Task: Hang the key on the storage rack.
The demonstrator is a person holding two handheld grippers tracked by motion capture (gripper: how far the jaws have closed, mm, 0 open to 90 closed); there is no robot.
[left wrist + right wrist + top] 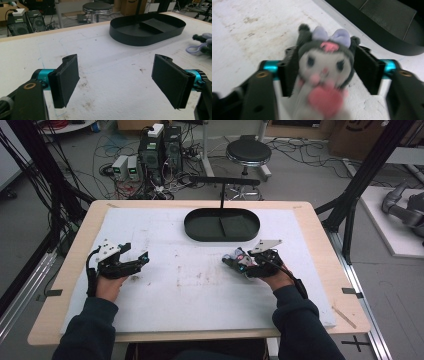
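While the left gripper (115,82) waited wide open, the right gripper (325,72) held the plush toy (324,72), not yet in the black tray (195,227).

The tabletop (320,227) is pale wood, covered by a stained white mat (165,245) with brown marks near its middle. Beyond the far edge, a grey floor (300,175) carries loose black cables (115,150). Two dark computer towers (161,150) stand there, with small white power units (126,167) beside them. A round black stool (248,153) on a metal base stands to their right. Black frame posts (367,170) rise at both sides. Cardboard boxes (350,135) sit at the far right.
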